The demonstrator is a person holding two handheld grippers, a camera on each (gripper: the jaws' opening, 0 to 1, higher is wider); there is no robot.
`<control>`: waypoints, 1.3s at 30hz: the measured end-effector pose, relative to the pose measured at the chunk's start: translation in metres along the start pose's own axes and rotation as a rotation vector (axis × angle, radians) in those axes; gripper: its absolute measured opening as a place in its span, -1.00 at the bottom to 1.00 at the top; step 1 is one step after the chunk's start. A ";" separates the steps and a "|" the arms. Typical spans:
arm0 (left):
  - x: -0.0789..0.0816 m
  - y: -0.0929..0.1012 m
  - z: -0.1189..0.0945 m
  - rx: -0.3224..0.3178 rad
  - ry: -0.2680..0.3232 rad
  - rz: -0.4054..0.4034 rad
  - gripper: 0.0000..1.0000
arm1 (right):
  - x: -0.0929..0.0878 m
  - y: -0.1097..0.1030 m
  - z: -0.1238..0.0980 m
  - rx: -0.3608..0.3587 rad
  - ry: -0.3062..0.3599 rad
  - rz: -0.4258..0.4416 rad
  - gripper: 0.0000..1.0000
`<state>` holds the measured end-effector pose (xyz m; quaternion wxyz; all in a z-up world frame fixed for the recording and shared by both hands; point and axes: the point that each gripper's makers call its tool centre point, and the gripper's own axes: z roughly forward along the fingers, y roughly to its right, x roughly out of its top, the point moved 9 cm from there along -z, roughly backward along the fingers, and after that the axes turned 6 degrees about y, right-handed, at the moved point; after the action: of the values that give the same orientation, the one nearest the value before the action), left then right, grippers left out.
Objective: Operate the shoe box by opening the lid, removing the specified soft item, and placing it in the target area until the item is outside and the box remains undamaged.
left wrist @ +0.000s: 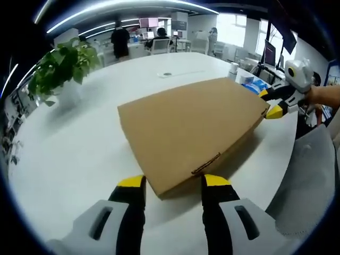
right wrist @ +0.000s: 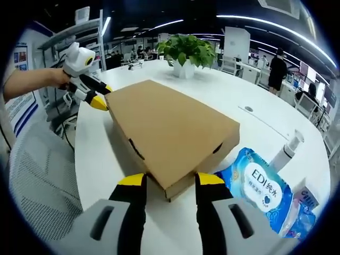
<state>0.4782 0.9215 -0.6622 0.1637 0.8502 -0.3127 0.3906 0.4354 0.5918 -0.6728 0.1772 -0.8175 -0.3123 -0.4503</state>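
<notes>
**On the white table: box shut, a gripper at each end**

On the white table [left wrist: 69, 154] the shoe box [left wrist: 191, 127] lies lid-down between your grippers. Your left gripper [left wrist: 172, 183] straddles one corner, jaws apart, holding nothing. Your right gripper [right wrist: 163, 181] brackets the opposite corner, equally open and empty. The long axis runs from one to the other.

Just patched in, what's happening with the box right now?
A person holds a gripper at each end of the closed cardboard shoe box on the white table. The left gripper has its jaws open around one corner; the right gripper is open around the opposite corner. The lid is still down and nothing has been taken out. A blue wipes pack lies beside the box, and a potted plant stands beyond it.
</notes>
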 end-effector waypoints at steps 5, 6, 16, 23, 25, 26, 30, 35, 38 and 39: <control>0.007 -0.006 0.009 -0.004 0.003 0.002 -0.19 | 0.004 0.011 0.006 -0.004 -0.006 0.000 -0.34; 0.009 -0.008 0.011 -0.006 0.005 0.001 -0.19 | 0.005 0.014 0.008 -0.004 -0.007 -0.001 -0.33; 0.023 -0.018 0.029 -0.021 0.010 -0.014 -0.19 | 0.012 0.035 0.019 -0.014 -0.020 -0.010 -0.33; 0.033 -0.024 0.039 -0.023 -0.006 0.001 -0.19 | 0.015 0.043 0.024 -0.026 -0.026 -0.020 -0.33; 0.035 -0.025 0.040 -0.024 -0.008 0.010 -0.19 | 0.016 0.044 0.025 -0.028 -0.025 -0.019 -0.33; 0.035 -0.025 0.040 -0.024 -0.009 0.011 -0.19 | 0.016 0.045 0.025 -0.029 -0.025 -0.019 -0.33; 0.035 -0.025 0.040 -0.024 -0.010 0.016 -0.20 | 0.015 0.045 0.024 -0.039 -0.021 -0.018 -0.32; 0.031 -0.024 0.030 0.025 -0.002 0.043 -0.08 | 0.014 0.046 0.014 -0.087 -0.013 -0.030 -0.26; 0.027 -0.020 0.019 0.050 0.010 0.022 0.00 | 0.014 0.047 0.002 -0.111 0.008 -0.022 -0.19; 0.026 -0.019 0.016 0.060 0.016 0.016 0.00 | 0.013 0.047 -0.001 -0.117 0.010 -0.022 -0.16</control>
<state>0.5124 0.9165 -0.6526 0.1377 0.8490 -0.3063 0.4078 0.4712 0.5610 -0.6613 0.1255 -0.8207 -0.2936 -0.4739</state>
